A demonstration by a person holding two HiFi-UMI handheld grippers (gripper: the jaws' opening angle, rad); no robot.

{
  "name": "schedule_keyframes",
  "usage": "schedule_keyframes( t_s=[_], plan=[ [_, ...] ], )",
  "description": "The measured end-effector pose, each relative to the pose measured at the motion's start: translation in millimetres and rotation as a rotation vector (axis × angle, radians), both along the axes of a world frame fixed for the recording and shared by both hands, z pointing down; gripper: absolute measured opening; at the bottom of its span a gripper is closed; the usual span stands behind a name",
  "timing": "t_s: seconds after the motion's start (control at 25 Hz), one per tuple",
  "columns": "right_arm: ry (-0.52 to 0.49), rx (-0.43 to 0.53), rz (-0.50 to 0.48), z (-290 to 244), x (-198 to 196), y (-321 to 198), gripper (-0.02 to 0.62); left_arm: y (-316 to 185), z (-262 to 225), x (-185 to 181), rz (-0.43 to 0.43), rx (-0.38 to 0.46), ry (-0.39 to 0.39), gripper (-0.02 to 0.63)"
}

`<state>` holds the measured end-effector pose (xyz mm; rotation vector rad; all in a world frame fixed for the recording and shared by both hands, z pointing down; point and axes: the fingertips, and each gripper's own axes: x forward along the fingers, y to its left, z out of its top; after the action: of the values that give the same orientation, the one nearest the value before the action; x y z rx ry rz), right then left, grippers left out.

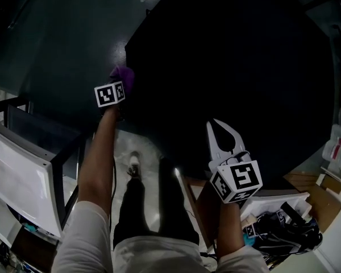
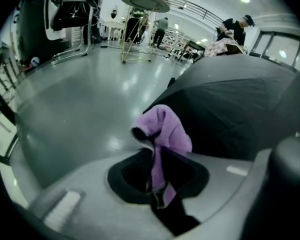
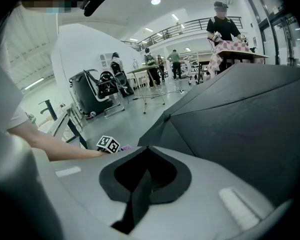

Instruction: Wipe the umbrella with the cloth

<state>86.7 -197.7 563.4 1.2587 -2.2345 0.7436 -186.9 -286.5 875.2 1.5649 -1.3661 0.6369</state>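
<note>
Your left gripper point(image 2: 157, 156) has its fingers clamped on the purple cloth point(image 2: 165, 129), its loose fold standing forward, likely so it meets the open black umbrella point(image 1: 233, 78) at the canopy's nine o'clock edge. Your right gripper point(image 1: 216, 124), fingers together and empty, hovers over the six o'clock rim, perhaps ready to steady it. The head view gives only a purple smudge; the left gripper view shows the pinch.

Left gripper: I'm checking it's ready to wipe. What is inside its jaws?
A purple cloth is pinched in the left gripper, bunched above the closed jaws near the black umbrella. Its clamped end is covered.
</note>
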Motion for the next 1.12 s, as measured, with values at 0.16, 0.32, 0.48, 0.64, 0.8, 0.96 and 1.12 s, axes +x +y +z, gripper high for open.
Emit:
schedule_keyframes(
  t_s=[0.16, 0.32, 0.48, 0.64, 0.8, 0.96, 1.12],
  plan=[
    [0.017, 0.015, -0.039, -3.1, -15.9, 7.0, 0.003, 25.6, 18.9, -14.2, -0.026, -0.058, -0.02, 0.071],
    [0.039, 0.019, -0.044, -0.6, -26.6, 16.4, 0.004, 49.6, 26.5, -24.7, 0.017, -0.079, -0.039, 0.069],
    [0.043, 0.021, -0.029, -6.6, -32.6, 35.2, 0.003, 69.6, -19.3, -34.9, -0.004, 0.009, -0.003, 0.067],
    [0.022, 0.046, 0.006, -33.7, -35.4, 50.3, 0.004, 67.2, -102.8, -21.1, 0.094, 0.177, 0.011, 0.067],
    [0.01, 0.091, 0.03, -69.6, -41.4, 66.7, 0.003, 64.8, -209.5, 11.6, 0.171, 0.342, 0.09, 0.067],
    [0.012, 0.136, 0.043, -103.9, -37.8, 80.9, 0.003, 70.8, -293.8, 50.1, 0.221, 0.455, 0.123, 0.067],
    [0.002, 0.166, 0.075, -128.1, -25.5, 93.8, 0.003, 74.1, -350.1, 97.6, 0.337, 0.565, 0.079, 0.067]
  ],
)
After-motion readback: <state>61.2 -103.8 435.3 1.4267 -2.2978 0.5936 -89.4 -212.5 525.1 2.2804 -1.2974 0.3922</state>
